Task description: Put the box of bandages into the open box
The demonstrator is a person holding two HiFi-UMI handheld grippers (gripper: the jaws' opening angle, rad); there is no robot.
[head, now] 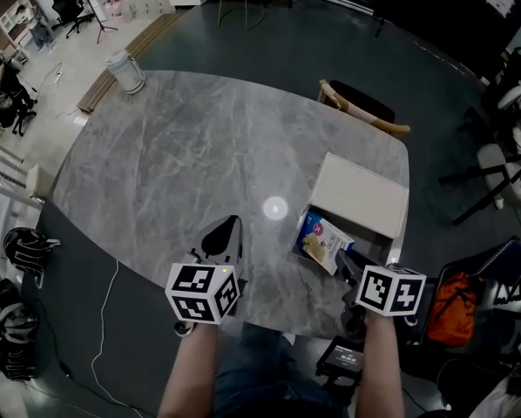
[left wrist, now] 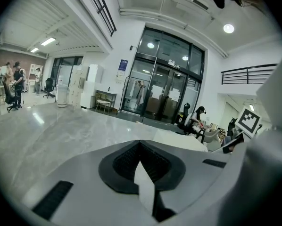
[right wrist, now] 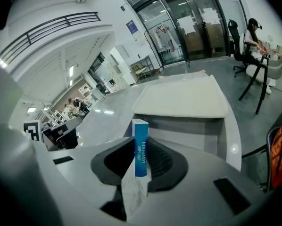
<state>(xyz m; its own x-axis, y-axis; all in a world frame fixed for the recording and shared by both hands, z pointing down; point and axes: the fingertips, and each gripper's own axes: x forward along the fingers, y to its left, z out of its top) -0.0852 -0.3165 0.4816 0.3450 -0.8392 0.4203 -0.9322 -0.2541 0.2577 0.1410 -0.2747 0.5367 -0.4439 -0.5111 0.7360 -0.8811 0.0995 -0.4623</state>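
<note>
Grey marble table point(head: 182, 155), rounded corners, mostly bare. A ceiling-light glare spot point(head: 275, 207) sits near its middle.

Open box point(head: 361, 194): white, at the table's right edge, with its lid tipped back on the far side. In the right gripper view its pale lid point(right wrist: 183, 98) stands beyond a grey inner wall.

Right gripper point(head: 341, 258): at the near right, reaching in toward the open box. Its fingers are clamped on the box of bandages point(head: 321, 238). In the right gripper view the box of bandages point(right wrist: 140, 131) stands upright on its narrow edge between the jaws point(right wrist: 141, 147). Its blue spine with white lettering faces the camera.

Box of bandages position: at the near-left corner of the open box, partly over its rim in the head view. The printed face is tilted up toward the head camera. Cannot tell whether it touches the open box's floor.

Left gripper point(head: 230, 229): over the table's near edge, left of the open box and well apart from it. Fingers are together with nothing between them point(left wrist: 140, 147).

Surroundings: wooden chair point(head: 365, 107) at the far right side of the table. White bucket point(head: 125, 70) on the floor beyond the far left corner. Orange bag point(head: 456, 307) on the floor at the near right.
</note>
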